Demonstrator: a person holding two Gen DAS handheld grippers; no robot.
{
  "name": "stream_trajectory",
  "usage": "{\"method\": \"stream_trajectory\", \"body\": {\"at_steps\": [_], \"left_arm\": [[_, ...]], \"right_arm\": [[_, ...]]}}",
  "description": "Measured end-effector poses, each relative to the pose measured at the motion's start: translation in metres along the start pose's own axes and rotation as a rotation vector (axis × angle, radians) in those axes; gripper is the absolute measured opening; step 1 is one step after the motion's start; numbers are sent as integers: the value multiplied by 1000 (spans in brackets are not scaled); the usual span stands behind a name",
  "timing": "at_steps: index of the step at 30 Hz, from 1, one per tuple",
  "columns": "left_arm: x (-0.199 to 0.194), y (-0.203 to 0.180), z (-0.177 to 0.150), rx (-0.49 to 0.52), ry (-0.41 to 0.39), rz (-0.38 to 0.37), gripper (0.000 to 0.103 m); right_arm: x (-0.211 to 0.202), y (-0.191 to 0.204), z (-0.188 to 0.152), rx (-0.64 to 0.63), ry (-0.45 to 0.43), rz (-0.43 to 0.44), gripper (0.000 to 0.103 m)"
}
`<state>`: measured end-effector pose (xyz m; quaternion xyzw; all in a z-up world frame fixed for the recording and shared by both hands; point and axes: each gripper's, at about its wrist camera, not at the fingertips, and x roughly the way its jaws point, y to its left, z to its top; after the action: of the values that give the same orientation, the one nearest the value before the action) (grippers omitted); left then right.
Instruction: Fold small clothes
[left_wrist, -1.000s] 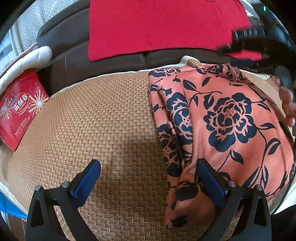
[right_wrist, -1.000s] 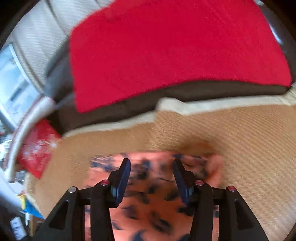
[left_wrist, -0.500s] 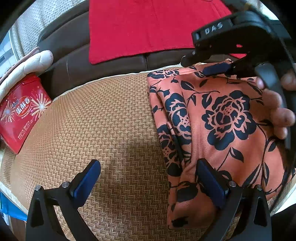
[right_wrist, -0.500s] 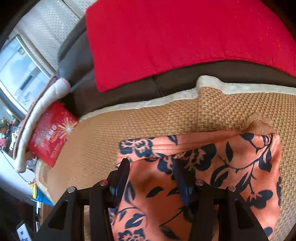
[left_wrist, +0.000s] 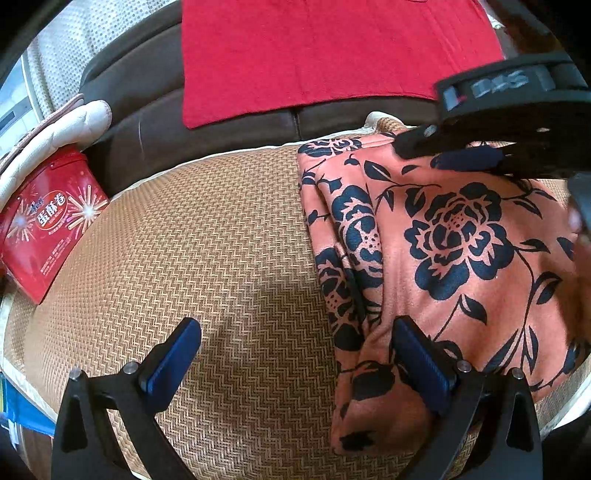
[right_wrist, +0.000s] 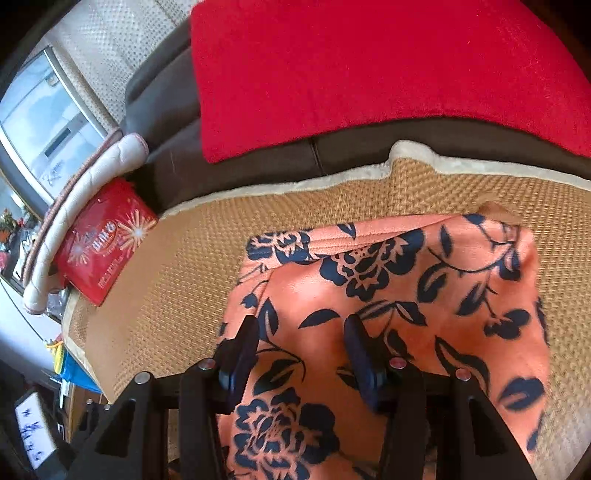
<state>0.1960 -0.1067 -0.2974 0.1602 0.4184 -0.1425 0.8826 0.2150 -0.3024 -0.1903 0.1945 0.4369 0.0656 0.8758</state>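
Observation:
A folded orange garment with a dark blue flower print (left_wrist: 443, 240) lies on a woven tan mat (left_wrist: 203, 258); it also shows in the right wrist view (right_wrist: 388, 295). My left gripper (left_wrist: 295, 354) is open and empty, low over the mat, its right finger at the garment's near left edge. My right gripper (right_wrist: 301, 347) is open and empty, hovering over the garment's near part. It shows in the left wrist view (left_wrist: 509, 122) above the garment's far right corner.
A red cloth (left_wrist: 325, 55) hangs over the dark brown sofa back (left_wrist: 147, 122). A red snack tin (left_wrist: 48, 225) and a white padded item (left_wrist: 55, 133) sit at the mat's left. The mat's pale border (right_wrist: 461, 166) runs along the back.
My right gripper has come back over the garment toward its near side, so more of the garment shows. The left gripper has hardly moved.

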Motion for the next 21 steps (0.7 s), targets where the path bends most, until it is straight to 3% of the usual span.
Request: {"method": "stream_trajectory", "body": {"at_steps": [5,12,15,18,21], "left_arm": [[0,4,-1,-22,13,-9,103],[-3,19,0,-87,53,-51,103],[-14,22,-2,-113,35,-53,102],[-35,26,-5,-143,0,-43,102],[-70,23,-13,-123,-58,21,102]], "right_arm": [[-45,-8,-20,24,-65,-1,53],[-103,-34,-87,39,-89,-46,52],[-91,-41,-103,32,-17,-61,53],[-103,-32,-102,-2,-26,-84,53],[-127,-29,-113,18,-77,-43,54]]}}
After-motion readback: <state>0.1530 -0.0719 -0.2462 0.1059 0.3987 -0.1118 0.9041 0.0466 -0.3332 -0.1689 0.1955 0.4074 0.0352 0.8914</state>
